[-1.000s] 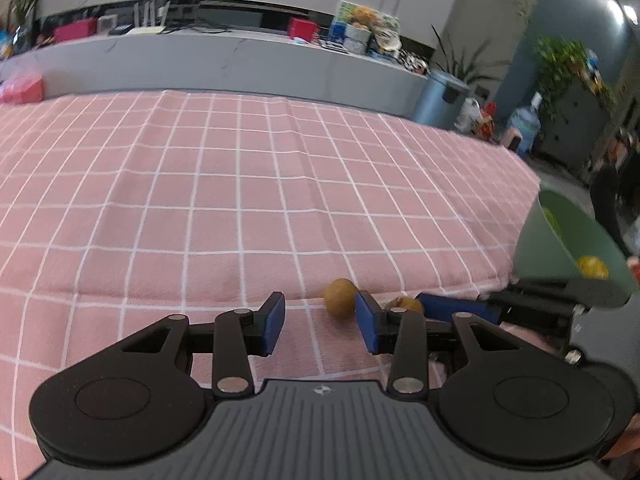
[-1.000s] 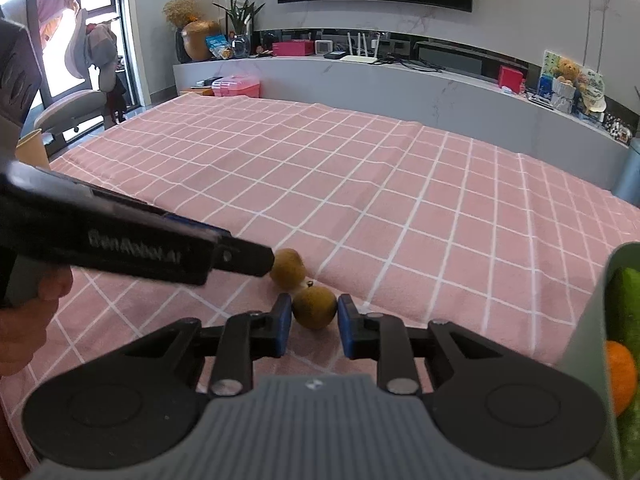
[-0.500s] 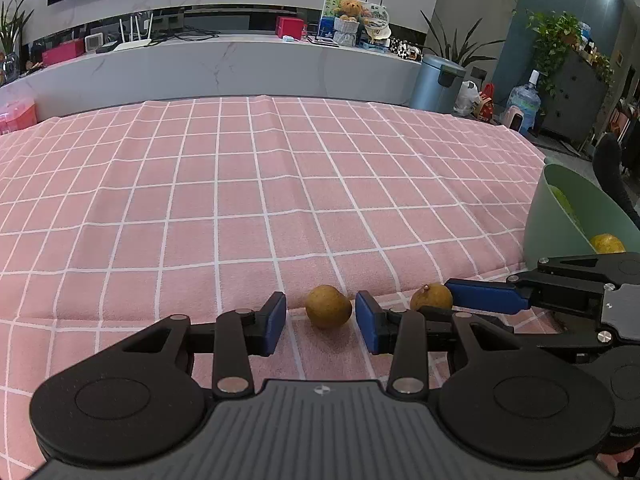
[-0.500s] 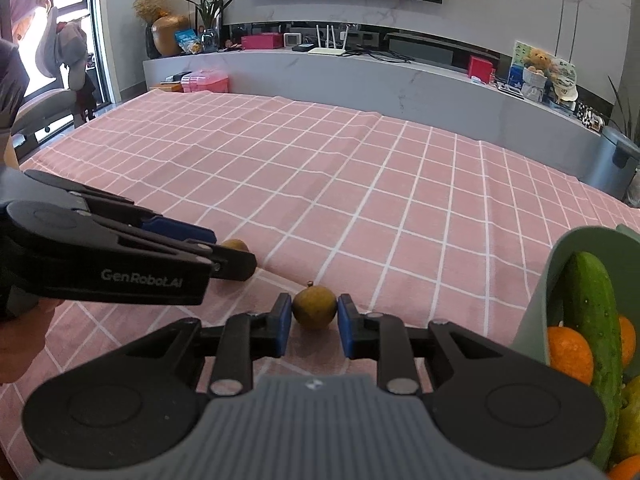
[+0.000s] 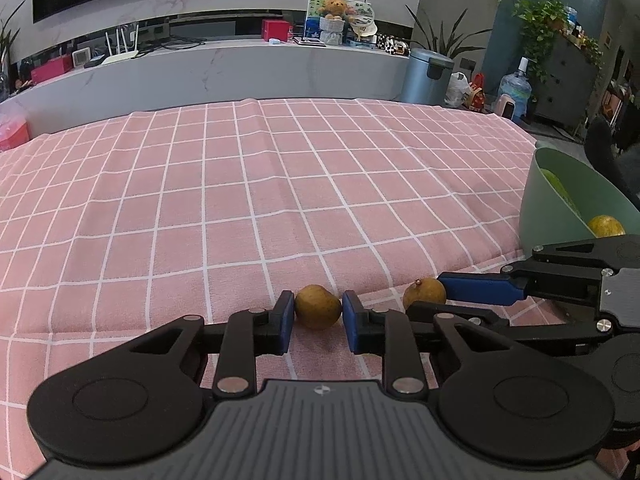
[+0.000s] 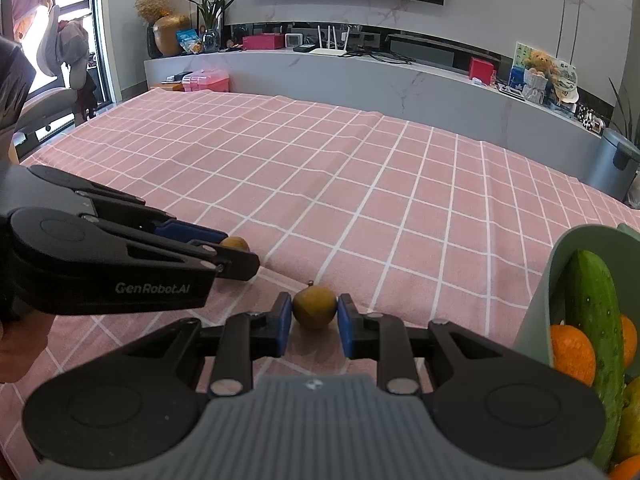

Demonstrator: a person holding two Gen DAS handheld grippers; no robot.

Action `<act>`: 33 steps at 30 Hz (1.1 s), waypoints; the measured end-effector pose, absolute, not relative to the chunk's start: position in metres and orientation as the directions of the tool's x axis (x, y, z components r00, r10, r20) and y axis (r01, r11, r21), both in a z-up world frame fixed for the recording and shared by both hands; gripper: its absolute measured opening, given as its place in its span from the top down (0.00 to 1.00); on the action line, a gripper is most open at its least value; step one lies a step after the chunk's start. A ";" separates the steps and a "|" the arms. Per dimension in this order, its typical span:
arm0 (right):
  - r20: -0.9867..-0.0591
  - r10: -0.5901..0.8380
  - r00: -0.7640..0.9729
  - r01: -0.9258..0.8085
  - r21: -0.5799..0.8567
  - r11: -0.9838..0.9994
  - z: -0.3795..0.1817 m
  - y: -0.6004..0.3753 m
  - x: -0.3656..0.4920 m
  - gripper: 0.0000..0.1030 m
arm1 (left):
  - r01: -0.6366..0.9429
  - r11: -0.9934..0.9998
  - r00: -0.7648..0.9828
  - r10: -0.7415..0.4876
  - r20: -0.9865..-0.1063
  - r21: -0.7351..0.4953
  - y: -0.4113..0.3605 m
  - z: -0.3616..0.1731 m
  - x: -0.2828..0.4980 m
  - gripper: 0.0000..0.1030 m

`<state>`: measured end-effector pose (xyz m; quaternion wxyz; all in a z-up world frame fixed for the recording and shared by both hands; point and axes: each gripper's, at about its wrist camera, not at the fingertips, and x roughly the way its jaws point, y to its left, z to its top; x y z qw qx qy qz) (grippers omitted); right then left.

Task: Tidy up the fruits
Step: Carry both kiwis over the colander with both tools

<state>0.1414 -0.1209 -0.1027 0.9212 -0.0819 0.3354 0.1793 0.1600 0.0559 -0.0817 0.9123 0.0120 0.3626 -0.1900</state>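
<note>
Two small brown round fruits lie on the pink checked cloth. My left gripper (image 5: 318,322) is shut on the left fruit (image 5: 318,306), its blue pads touching both sides. My right gripper (image 6: 314,322) is shut on the right fruit (image 6: 314,306), which has a short stem on top. The right fruit also shows in the left wrist view (image 5: 424,294), held by the right gripper (image 5: 444,298). The left gripper (image 6: 232,254) and the left fruit (image 6: 235,243) show in the right wrist view.
A green bowl (image 6: 560,280) stands at the right with a cucumber (image 6: 596,332), oranges (image 6: 572,354) and other fruit; it also shows in the left wrist view (image 5: 556,208). The pink checked cloth (image 5: 280,184) stretches back to a grey counter (image 5: 240,68).
My left gripper has moved forward and closed on the left fruit. My right gripper stays around the right fruit. The green bowl shows more of its contents in the right wrist view.
</note>
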 end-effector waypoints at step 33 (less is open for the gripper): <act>-0.640 0.295 0.709 -0.385 0.000 0.923 -0.028 -0.185 0.048 0.80 | 0.371 0.928 0.664 -0.296 -0.687 -0.041 0.005 0.003 0.065 0.73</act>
